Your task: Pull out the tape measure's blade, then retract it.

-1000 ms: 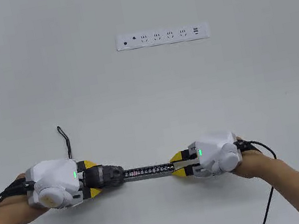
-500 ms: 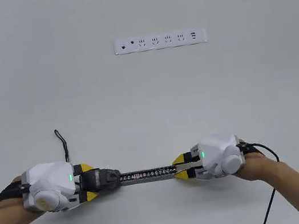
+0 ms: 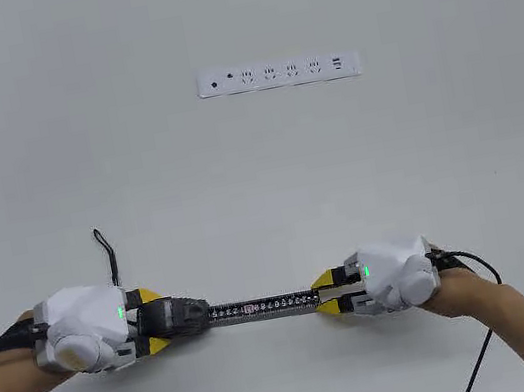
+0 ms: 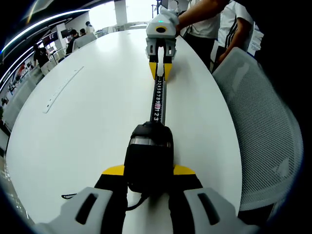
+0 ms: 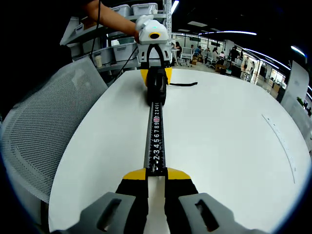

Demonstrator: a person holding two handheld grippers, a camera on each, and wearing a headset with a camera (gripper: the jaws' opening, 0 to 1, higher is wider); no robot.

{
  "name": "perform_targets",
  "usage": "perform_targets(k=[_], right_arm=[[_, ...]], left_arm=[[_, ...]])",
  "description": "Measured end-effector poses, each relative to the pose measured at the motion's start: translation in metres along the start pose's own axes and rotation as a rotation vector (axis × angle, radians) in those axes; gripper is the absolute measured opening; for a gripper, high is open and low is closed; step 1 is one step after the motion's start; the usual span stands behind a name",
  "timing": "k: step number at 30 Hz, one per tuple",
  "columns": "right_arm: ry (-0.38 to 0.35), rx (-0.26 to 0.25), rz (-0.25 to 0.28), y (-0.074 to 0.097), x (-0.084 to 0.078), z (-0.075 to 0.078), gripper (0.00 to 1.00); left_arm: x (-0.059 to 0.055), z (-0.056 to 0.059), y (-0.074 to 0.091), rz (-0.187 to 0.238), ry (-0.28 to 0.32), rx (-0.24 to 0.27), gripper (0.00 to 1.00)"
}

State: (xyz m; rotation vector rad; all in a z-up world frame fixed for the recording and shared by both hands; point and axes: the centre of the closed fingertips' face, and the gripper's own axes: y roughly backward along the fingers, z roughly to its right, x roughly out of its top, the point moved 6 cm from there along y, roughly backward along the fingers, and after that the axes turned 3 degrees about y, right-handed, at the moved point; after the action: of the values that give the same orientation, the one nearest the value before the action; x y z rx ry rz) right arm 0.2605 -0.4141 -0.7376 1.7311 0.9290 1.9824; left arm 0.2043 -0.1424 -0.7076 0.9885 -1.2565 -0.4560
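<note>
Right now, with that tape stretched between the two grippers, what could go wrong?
The right gripper pinches only the very tip of the blade. If that grip slips, the blade would probably whip back into the case. The left gripper clamps the case by its sides near the back, so a harder pull might twist the case or tug it loose.

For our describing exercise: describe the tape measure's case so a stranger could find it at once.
On the white table, near its front edge, two white grippers with yellow-tipped jaws face each other. The case is the black block clamped in the left gripper, unlike the thin numbered blade running to the right gripper.
</note>
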Motion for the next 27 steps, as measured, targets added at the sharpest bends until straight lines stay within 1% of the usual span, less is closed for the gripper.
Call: perform_targets(k=[27], right_arm=[[-0.018, -0.004, -0.019, 0.025, -0.023, -0.001, 0.09]], left_arm=[[0.002, -0.001, -0.001, -0.005, -0.001, -0.014, 0.28]])
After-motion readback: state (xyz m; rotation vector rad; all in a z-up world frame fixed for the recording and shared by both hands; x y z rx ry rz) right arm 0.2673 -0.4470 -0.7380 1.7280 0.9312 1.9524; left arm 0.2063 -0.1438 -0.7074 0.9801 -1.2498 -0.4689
